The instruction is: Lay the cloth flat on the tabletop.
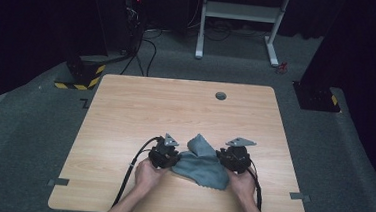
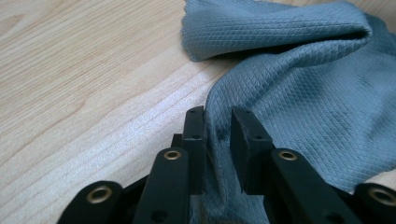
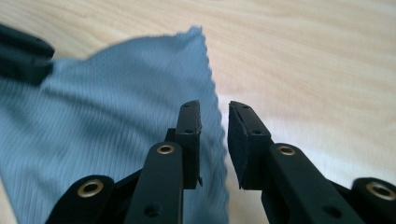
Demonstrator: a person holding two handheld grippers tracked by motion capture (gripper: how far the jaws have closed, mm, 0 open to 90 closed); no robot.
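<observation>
Just one cloth (image 1: 203,164), two tongs (image 1: 175,157) (image 1: 221,158)

The cloth (image 2: 299,88) is blue-grey, woven in a fine diamond pattern that reads as thin ribs in the right gripper view. The bench (image 1: 175,110) is pale wood with a streaked grain and a small grey round cap (image 1: 221,96). The jaws are black, with brass-coloured rivets (image 2: 172,154). The floor (image 1: 34,125) is grey carpet.

A light wooden table (image 1: 126,106) carries a crumpled grey-blue cloth (image 1: 203,166) near its front edge.
</observation>
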